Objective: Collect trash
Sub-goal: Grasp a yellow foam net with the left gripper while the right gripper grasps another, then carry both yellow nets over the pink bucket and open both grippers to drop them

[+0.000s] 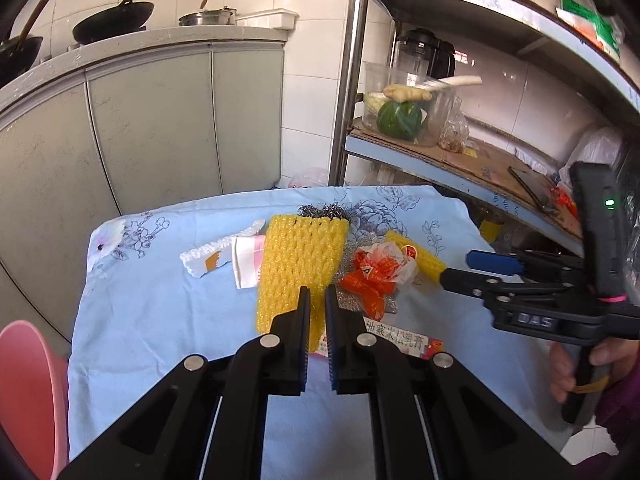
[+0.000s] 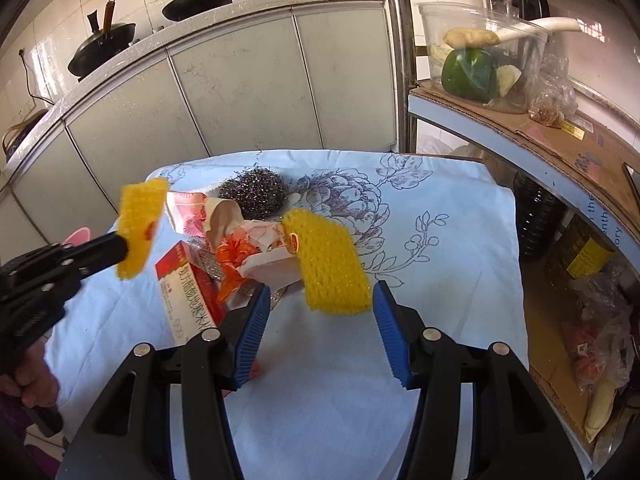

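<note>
On the blue floral tablecloth (image 2: 440, 240) lies a heap of trash: a steel wool ball (image 2: 254, 194), an orange plastic wrapper (image 2: 236, 256), a red carton (image 2: 188, 292) and a white foam net (image 1: 216, 252). My left gripper (image 1: 318, 300) is shut on a yellow foam net (image 1: 300, 264); in the right wrist view this net (image 2: 140, 228) hangs lifted off the cloth. My right gripper (image 2: 320, 320) stands open, and the near end of a second yellow foam net (image 2: 332, 264) lies between its blue pads (image 2: 252, 332) without touching them.
A pink bin (image 1: 28, 392) stands left of the table. A metal shelf rack (image 1: 460, 164) with cardboard, a phone and vegetables crowds the right side. Grey counter cabinets (image 1: 160, 120) with woks on top stand behind. A person's hand (image 1: 576, 368) holds the right gripper's handle.
</note>
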`<state>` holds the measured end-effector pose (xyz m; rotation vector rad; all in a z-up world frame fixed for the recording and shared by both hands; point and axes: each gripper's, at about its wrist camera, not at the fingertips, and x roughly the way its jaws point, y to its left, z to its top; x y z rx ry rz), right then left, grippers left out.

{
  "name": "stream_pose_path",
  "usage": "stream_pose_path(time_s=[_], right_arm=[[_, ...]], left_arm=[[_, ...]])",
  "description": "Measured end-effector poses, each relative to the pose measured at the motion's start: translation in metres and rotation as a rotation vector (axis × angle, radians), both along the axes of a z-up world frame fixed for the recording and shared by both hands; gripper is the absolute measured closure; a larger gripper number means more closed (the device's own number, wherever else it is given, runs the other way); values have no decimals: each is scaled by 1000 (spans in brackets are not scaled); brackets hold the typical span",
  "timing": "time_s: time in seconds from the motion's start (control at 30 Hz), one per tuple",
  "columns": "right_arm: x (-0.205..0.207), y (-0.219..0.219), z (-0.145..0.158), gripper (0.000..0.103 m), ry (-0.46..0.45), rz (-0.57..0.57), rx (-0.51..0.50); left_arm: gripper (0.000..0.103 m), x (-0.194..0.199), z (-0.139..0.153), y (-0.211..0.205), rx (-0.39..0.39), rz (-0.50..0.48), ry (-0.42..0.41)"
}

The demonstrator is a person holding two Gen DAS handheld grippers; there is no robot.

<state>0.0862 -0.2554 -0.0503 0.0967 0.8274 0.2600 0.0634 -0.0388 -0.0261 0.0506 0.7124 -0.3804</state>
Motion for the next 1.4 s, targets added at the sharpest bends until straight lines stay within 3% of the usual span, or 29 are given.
stream_pose_path(time_s=[0.2, 0.27, 0.33, 0.4, 0.9, 1.4], right_arm=[[15, -2, -12, 49, 29, -5, 22], [17, -4, -14, 61, 37, -13, 21], [18, -6, -17, 81, 57, -17, 32], [16, -8, -18, 90, 63, -20, 30], [-36, -9, 26, 92, -58, -34, 69], [-75, 50, 66, 92, -150, 128, 73]], left_arm=[[96, -12, 2, 14, -21, 22, 14], [96, -14, 1, 18, -26, 29, 16], [96, -15, 1, 20, -31, 34, 18], [96, -16, 1, 21, -34, 36, 20], [96, -37, 14, 25, -56, 50, -17], [96, -74, 35, 51, -84, 106, -88]])
